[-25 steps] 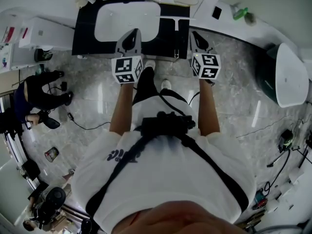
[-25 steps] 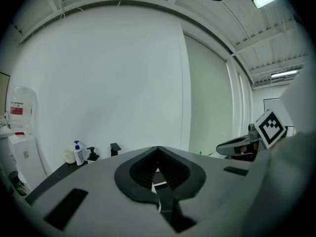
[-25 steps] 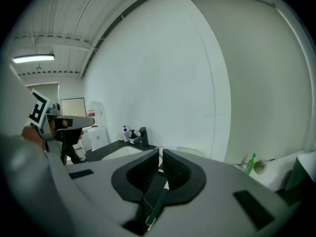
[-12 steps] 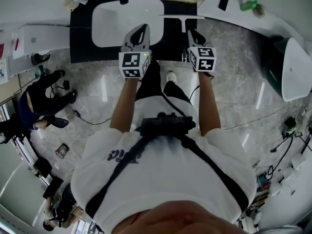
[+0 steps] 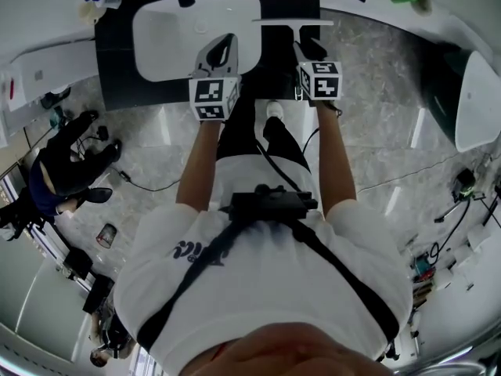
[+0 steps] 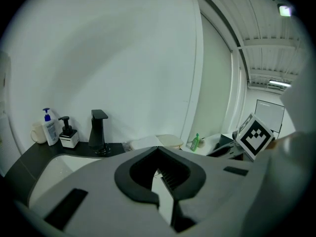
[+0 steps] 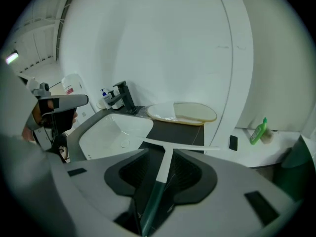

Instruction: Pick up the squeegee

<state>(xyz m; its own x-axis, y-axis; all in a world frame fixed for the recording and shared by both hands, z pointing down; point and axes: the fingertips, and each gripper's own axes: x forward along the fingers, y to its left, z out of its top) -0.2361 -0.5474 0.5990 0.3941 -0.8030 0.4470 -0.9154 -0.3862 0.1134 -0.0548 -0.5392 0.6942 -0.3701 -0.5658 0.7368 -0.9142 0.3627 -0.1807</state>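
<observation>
Place: lab-staged bathroom | basin, tap, soap bottle are sitting on dark counter | cables are trailing over marble floor

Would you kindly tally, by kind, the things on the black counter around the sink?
Pump bottles: 2, blue-topped and black-topped
Cup: 1
Faucet: 1
Squeegee: 1
Tray: 1
Total: 6

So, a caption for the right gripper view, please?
Right gripper, jaws just opened, squeegee handle between them, on the dark counter beside the sink.
</observation>
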